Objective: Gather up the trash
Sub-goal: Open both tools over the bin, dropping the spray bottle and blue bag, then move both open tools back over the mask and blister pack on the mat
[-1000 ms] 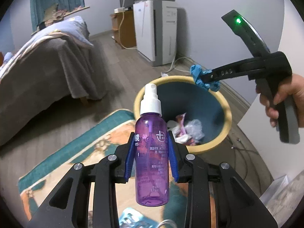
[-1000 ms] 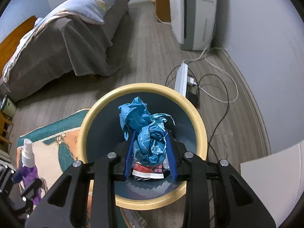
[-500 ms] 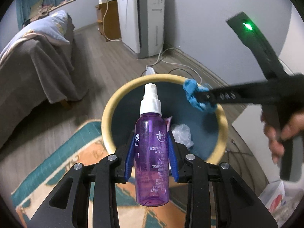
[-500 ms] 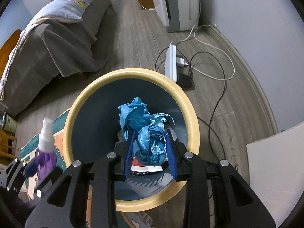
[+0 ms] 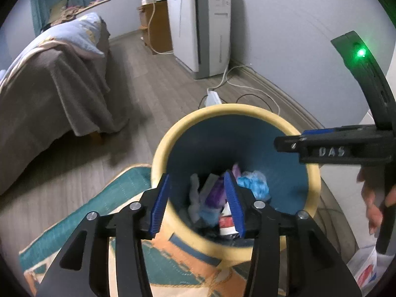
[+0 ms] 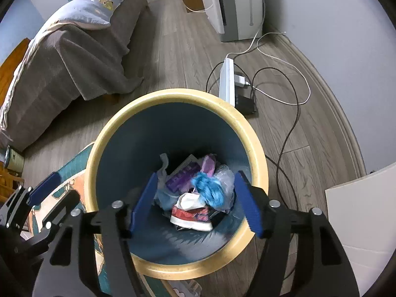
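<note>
Nearest the lens, the left hand-held gripper (image 5: 196, 203) hangs over the near rim of the bin with its blue pads spread wide and nothing between them, and the right hand-held gripper (image 6: 195, 203) hangs over the same bin, equally wide and empty. Below them the round bin (image 6: 257, 148), cream at the rim and dark blue inside, stands on the floor with its near edge over a teal and orange rug (image 5: 128, 185). At its bottom lies the trash: a purple spray bottle (image 6: 180, 179) on its side, a crumpled blue wad (image 6: 209, 189) just beside it, clear plastic and a red and white packet (image 6: 191, 216). Just past the bin, a white power strip (image 6: 227, 81) lies on the grey wood-plank floor (image 6: 178, 49) with black and white cables looping toward the wall. To the left a bed (image 6: 69, 57) draped in a brown blanket carries a pale blue pillow. Farthest off, a white appliance (image 5: 200, 27) stands against the grey wall beside a wooden cabinet (image 5: 153, 27).
</note>
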{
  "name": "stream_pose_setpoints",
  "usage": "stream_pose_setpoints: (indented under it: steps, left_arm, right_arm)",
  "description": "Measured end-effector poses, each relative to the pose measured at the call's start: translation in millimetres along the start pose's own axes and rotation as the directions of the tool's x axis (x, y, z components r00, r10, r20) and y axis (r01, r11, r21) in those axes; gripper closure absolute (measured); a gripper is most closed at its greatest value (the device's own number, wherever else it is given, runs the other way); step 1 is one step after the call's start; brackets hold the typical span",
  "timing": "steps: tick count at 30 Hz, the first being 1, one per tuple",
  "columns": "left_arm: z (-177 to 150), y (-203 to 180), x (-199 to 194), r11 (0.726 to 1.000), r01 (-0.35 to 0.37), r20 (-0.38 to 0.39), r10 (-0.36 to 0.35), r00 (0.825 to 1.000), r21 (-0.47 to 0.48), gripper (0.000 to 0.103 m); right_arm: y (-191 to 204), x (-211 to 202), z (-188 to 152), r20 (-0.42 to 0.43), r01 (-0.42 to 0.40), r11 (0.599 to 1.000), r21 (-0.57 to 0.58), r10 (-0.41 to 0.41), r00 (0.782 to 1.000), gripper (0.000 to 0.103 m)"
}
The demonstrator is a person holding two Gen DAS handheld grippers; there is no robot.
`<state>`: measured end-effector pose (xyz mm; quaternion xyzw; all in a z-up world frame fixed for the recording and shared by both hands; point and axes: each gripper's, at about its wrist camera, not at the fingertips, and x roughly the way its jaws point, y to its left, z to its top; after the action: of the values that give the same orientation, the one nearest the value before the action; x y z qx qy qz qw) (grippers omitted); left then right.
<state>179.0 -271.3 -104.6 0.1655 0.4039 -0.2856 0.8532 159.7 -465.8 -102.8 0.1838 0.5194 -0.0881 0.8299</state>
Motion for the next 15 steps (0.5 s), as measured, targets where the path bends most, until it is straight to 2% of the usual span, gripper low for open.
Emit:
stream_pose_setpoints:
  steps: [2,4,7,10,15]
  left_arm:
    - [-6.2,6.3,-10.1,1.000,-0.011,0.012,0.011,1.000,-0.004,0.041]
    - [-13.4,11.8,-23.3,0.999,-0.039,0.034,0.039,0.999,0.001,0.024]
    - [-28.5,24.8,-48.8,0.997,-0.073,0.054,0.073,0.996,-0.007,0.013]
    - [-42.3,36.0,-76.9,0.993,-0.117,0.074,0.117,0.990,-0.013,0.011]
    - [-64.7,57.1,-126.5,0.984,-0.167,0.109,0.172,0.979,-0.058,0.009]
  right_arm:
    - [1.5,-2.8,0.2,0.006,0.000,1.000,0.000,0.000,1.000,0.027]
    - [4.6,-6.7,0.1,0.016,0.003,1.000,-0.008,-0.003,1.000,0.018]
    - [11.2,-16.3,-2.4,0.037,0.027,0.999,-0.030,-0.026,0.999,0.007]
    - [22.4,-30.5,-7.5,0.067,0.052,0.997,-0.053,-0.048,0.997,0.006]
    - [56.1,-61.4,-21.7,0.126,0.035,0.995,-0.097,-0.023,0.992,0.006]
